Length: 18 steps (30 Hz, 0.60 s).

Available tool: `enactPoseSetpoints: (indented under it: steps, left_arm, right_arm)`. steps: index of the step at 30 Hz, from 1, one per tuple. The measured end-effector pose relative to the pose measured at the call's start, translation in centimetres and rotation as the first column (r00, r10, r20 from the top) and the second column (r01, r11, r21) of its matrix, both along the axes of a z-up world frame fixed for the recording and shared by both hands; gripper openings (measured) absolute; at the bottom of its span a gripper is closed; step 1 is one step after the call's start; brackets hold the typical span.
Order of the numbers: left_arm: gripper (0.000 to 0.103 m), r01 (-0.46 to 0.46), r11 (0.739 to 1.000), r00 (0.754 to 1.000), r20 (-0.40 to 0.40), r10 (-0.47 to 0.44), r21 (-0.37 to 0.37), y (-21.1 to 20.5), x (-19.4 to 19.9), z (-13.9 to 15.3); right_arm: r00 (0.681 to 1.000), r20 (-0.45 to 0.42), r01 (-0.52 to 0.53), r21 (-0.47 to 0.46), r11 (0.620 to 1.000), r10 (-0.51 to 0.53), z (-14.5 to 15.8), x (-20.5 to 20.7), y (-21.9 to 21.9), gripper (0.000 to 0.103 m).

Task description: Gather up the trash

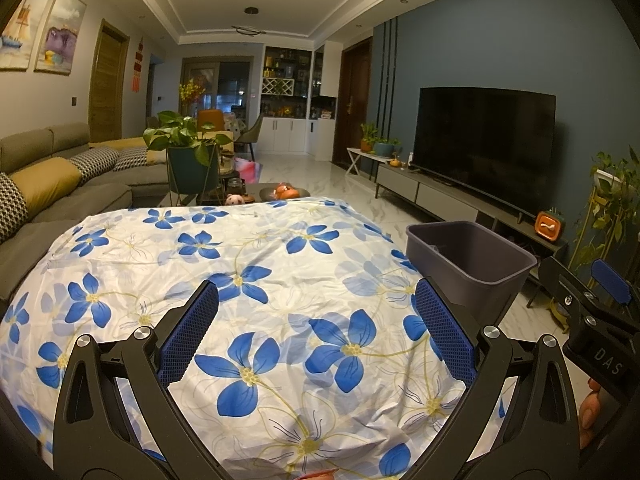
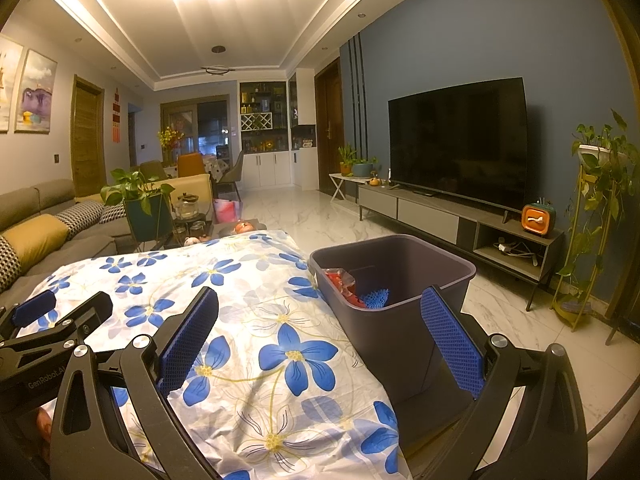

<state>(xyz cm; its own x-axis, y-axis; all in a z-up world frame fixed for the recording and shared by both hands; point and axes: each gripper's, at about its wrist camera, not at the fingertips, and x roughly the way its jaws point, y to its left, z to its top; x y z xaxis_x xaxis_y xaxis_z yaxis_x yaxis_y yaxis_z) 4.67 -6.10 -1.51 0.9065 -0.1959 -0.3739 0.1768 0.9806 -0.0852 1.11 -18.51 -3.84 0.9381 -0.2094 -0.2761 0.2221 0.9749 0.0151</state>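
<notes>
1. The left tool is spread wide with nothing between its blue pads. It hangs above the surface, which is covered by a white cloth printed with blue flowers.
2. The right tool is likewise spread wide and holds nothing. It hangs over the right edge of the surface, with its right pad in line with the near wall of the grey bin.
3. The grey bin stands just beside the right edge of the surface. The right wrist view shows a red wrapper and a blue mesh piece lying inside it.
4. No loose trash is visible on the cloth in either view. Judgement: the collecting step appears close to complete, or complete.
5. Risks from this position:
   - The cloth lies in loose folds. A low pass by either tool could snag it and drag it toward the bin.
   - The bin is light plastic and close to the right tool. A sideways swing could knock or tip it and spill the contents.
   - The 2 tools sit near each other at the front of the surface. A crossing move could bring them into contact.
   - The far end of the surface is seen at a shallow angle, so a small item there could be missed.
</notes>
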Motion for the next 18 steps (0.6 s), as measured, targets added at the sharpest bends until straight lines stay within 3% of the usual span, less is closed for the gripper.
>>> enactPoseSetpoints:
  steps: [9, 16, 18]
  left_arm:
    - [0.097, 0.003, 1.0, 1.0, 0.006, -0.003, 0.001, -0.13, -0.04, 0.2]
    - [0.081, 0.01, 1.0, 1.0, 0.014, -0.01, 0.01, 0.02, -0.02, 0.21]
    - [0.08, 0.013, 1.0, 1.0, 0.016, -0.013, 0.009, 0.08, -0.09, 0.14]
  right_arm:
    - [1.0, 0.001, -0.002, 0.0, 1.0, 0.002, 0.06, 0.09, 0.02, 0.097]
    - [1.0, 0.001, -0.002, 0.003, 1.0, 0.002, 0.0, 0.04, -0.1, 0.097]
    - [1.0, 0.0, -0.002, 0.001, 1.0, 0.002, -0.01, 0.07, 0.01, 0.097]
